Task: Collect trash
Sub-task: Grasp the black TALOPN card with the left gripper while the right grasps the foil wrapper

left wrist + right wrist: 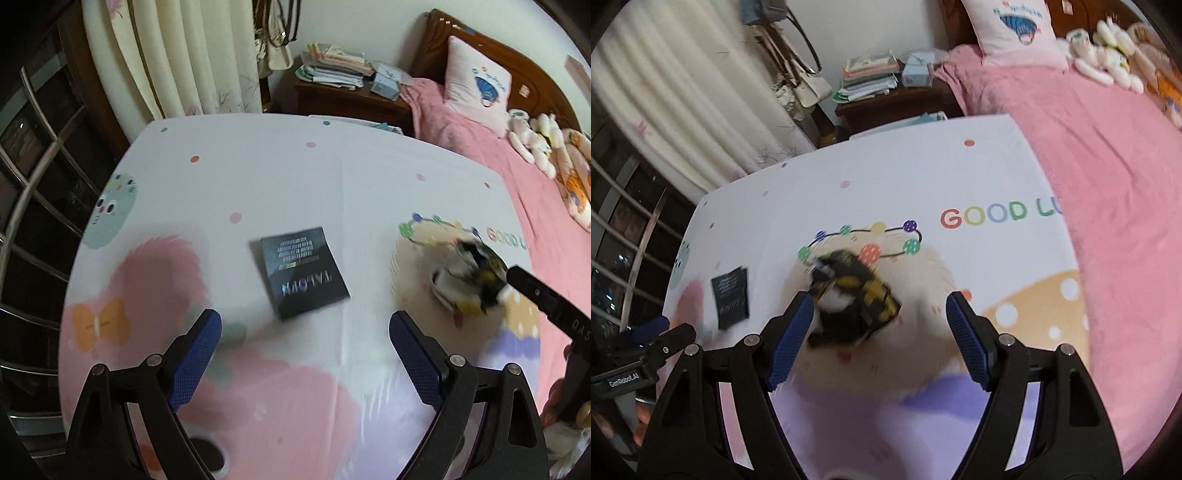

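Observation:
A flat black packet (304, 272) with pale lettering lies on the printed cloth, a little ahead of my left gripper (304, 347), which is open and empty. It also shows small at the left of the right wrist view (731, 298). A crumpled black, yellow and white wrapper (855, 295) lies on the cloth between the fingers of my right gripper (881, 325), close to the left finger; the jaws stand wide open. The wrapper also shows in the left wrist view (467, 278), with the right gripper's finger (532, 288) beside it.
The table (979, 173) wears a white cartoon cloth. A bed with a pink blanket (1108, 155), pillow and plush toys borders it on the right. A wooden nightstand (351, 96) with stacked papers stands behind. Curtains (192, 55) and a barred window (33, 184) are at left.

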